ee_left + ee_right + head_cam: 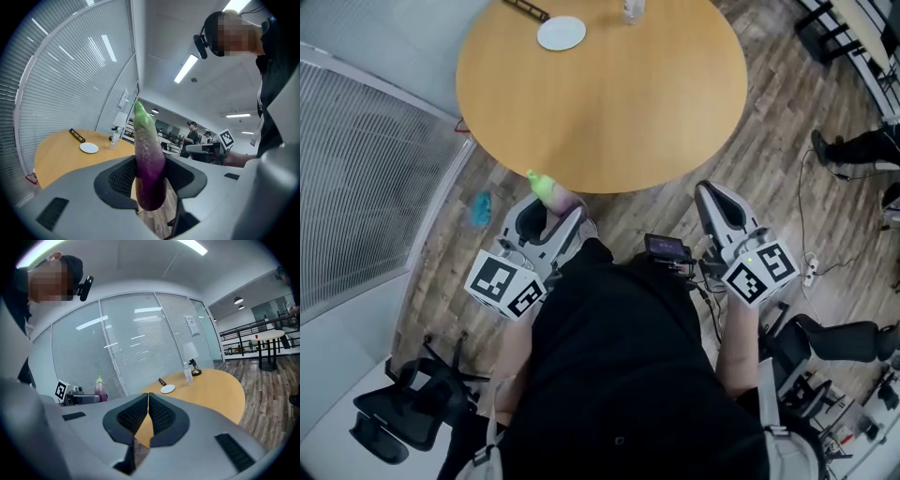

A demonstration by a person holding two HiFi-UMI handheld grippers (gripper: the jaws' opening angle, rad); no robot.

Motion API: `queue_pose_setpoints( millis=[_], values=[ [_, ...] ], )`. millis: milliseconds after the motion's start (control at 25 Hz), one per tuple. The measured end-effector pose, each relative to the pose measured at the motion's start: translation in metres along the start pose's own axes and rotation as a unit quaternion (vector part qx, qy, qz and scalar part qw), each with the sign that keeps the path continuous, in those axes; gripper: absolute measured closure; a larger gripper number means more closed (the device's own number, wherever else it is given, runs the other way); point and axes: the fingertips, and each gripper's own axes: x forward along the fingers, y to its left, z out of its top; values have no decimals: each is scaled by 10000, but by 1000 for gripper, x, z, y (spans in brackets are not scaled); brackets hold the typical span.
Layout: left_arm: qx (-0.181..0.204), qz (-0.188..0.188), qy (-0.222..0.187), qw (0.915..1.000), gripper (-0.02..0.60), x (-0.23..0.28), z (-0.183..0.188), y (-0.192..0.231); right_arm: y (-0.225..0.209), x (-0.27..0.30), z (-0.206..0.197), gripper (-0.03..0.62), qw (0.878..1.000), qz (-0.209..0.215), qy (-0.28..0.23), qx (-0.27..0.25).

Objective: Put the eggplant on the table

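Observation:
The eggplant (149, 164), purple with a pale green top, stands upright between the jaws of my left gripper (150, 183), which is shut on it. From the head view the eggplant's (547, 190) green tip pokes out of the left gripper (553, 212) just short of the near edge of the round wooden table (609, 103). My right gripper (706, 192) is level with it to the right, also just off the table edge. Its jaws (148, 411) are shut with nothing between them. The right gripper view also catches the eggplant (99, 389) off to the left.
On the table's far side lie a white plate (562, 33), a black bar (526, 9) and a clear bottle (632, 9). A blinds-covered glass wall (366, 178) runs along the left. Office chairs (403, 412) (834, 342) flank me; a blue object (480, 208) lies on the floor.

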Motion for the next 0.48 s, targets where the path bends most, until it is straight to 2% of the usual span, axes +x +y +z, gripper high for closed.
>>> queue_pose_setpoints(
  millis=[160,480],
  values=[
    [-57,-53,-4,10000,380,-7,4,24,14,22,3,576,10000,-58,30,-46],
    [-184,-193,47,9996,380,-7,4,45,23,43,4,577,9998,-155,143,-51]
  ],
)
